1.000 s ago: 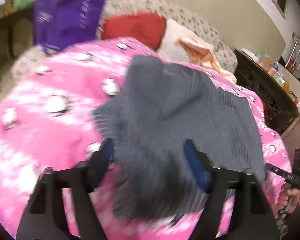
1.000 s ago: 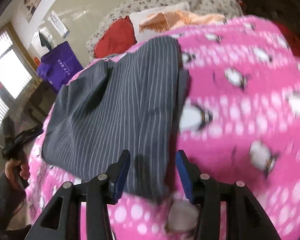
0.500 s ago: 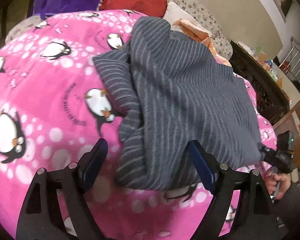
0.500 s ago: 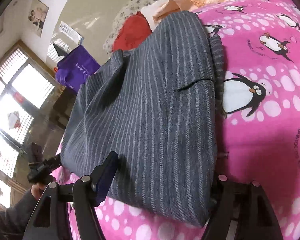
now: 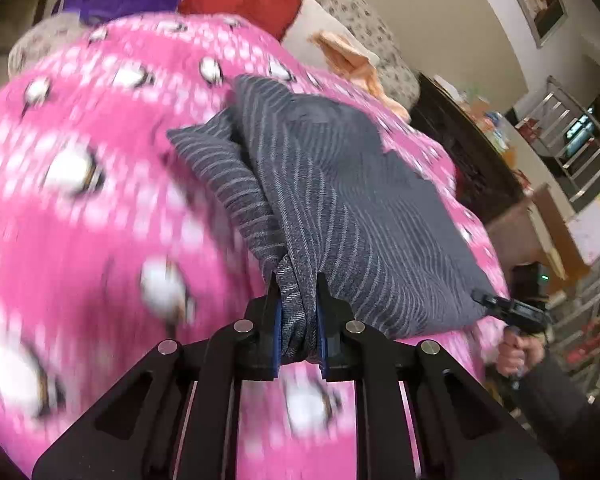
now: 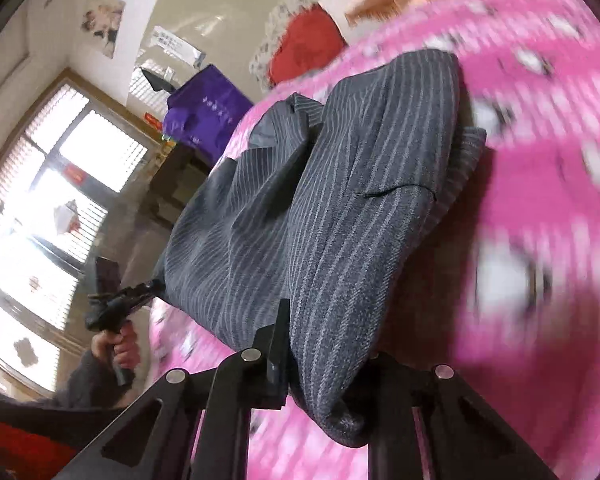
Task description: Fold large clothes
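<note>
- A grey pinstriped garment (image 5: 340,200), folded into a thick pad, lay on a pink penguin-print blanket (image 5: 80,220) and filled the middle of both views.
- In the left wrist view, the left gripper (image 5: 298,308) was pressed together on a bunched near corner of the garment at lower centre.
- In the right wrist view, the right gripper (image 6: 324,344) pinched the garment's near edge at lower centre; one finger was hidden behind the cloth.
- Open pink blanket spread across the left half of the left wrist view and the right half of the right wrist view.
- The blanket's far edge met a red cushion (image 5: 240,0) and an orange cloth (image 5: 352,60) at the top of the left view.
- Only the left view showed a dark wooden cabinet (image 5: 472,160) and metal shelving (image 5: 580,140) at right, just beyond the blanket's edge.
- Only the right view showed a bright window (image 6: 40,220) at left.
- A purple bag (image 6: 204,108) stood at upper left in each view.
- Each view showed the other gripper clamped on the garment's far corner, at the frame's side.
</note>
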Available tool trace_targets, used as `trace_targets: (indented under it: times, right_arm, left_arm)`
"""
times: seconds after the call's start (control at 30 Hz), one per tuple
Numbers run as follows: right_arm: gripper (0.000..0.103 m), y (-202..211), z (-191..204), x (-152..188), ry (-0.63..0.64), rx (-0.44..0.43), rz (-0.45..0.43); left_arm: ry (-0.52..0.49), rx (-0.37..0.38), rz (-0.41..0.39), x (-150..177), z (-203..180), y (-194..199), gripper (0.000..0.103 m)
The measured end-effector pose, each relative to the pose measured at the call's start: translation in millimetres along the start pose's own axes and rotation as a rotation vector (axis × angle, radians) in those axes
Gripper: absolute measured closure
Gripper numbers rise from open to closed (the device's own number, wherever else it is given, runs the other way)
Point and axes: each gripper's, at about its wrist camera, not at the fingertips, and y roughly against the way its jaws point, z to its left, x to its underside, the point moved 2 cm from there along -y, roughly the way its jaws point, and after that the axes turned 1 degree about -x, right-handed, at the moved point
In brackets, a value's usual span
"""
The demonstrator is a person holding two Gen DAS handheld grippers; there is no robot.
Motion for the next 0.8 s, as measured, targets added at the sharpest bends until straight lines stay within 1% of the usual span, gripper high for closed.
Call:
trace_targets:
  times: [0.07,0.1,0.13,0.2,0.23,0.27,0.33,0.4,0.47,0.53,0.57,0.6,0.63,0.67,0.7,0.73,0.8]
  right_arm:
    - [0.087,7,-3,23,-0.043,0.013,0.014]
    - [0.085,9,-7,29,-0.064,0.035,0.021]
    - [0.084,13,-13,34,-0.092,0.067,0.025]
    - [0.083,24,-22,30,-0.13,0.133,-0.004]
    - [0.083,35,-23,22,-0.148,0.183,-0.049]
    - [0.082,46,-21,14,-0.146,0.219,-0.082]
    - [0.082,57,-2,-7,-0.079,0.288,-0.144]
    - [0.082,53,25,-23,0.028,0.336,-0.163]
    - [0.082,28,62,-37,0.159,0.36,-0.157]
    - [0.082,-8,95,-44,0.291,0.374,-0.126]
    - [0.082,-32,109,-45,0.359,0.401,-0.105]
    - [0.082,-44,112,-41,0.398,0.427,-0.092]
    - [0.082,-70,120,-46,0.432,0.473,-0.081]
    - [0.082,-79,116,-41,0.456,0.505,-0.074]
    - [0.082,-101,115,-43,0.482,0.539,-0.052]
    - [0.082,-111,112,-40,0.491,0.551,-0.029]
    - [0.082,-140,87,-32,0.463,0.548,0.103]
  left_arm:
    - [0.014,0.012,0.049,23,2,7,0.091]
    - [0.011,0.002,0.071,34,4,8,0.09]
    - [-0.001,-0.031,0.083,46,6,10,0.088]
    - [0.002,-0.041,0.07,54,9,11,0.087]
    - [0.021,-0.036,0.057,54,11,13,0.082]
    - [0.038,-0.041,0.044,52,13,15,0.074]
    - [0.064,-0.054,0.009,46,13,18,0.066]
    - [0.073,-0.05,-0.016,40,12,18,0.063]
    - [0.08,-0.036,-0.026,34,8,12,0.048]
    - [0.089,-0.032,-0.017,32,9,3,0.041]
    - [0.096,-0.037,0.007,34,8,-6,0.041]
    - [0.099,-0.048,0.026,35,9,-12,0.04]
    - [0.113,-0.068,0.048,39,11,-21,0.038]
    - [0.125,-0.067,0.034,40,12,-20,0.037]
    - [0.136,-0.059,0.017,39,13,-18,0.037]
    - [0.148,-0.056,0.015,34,15,-16,0.037]
    - [0.158,-0.082,-0.007,24,21,-10,0.037]
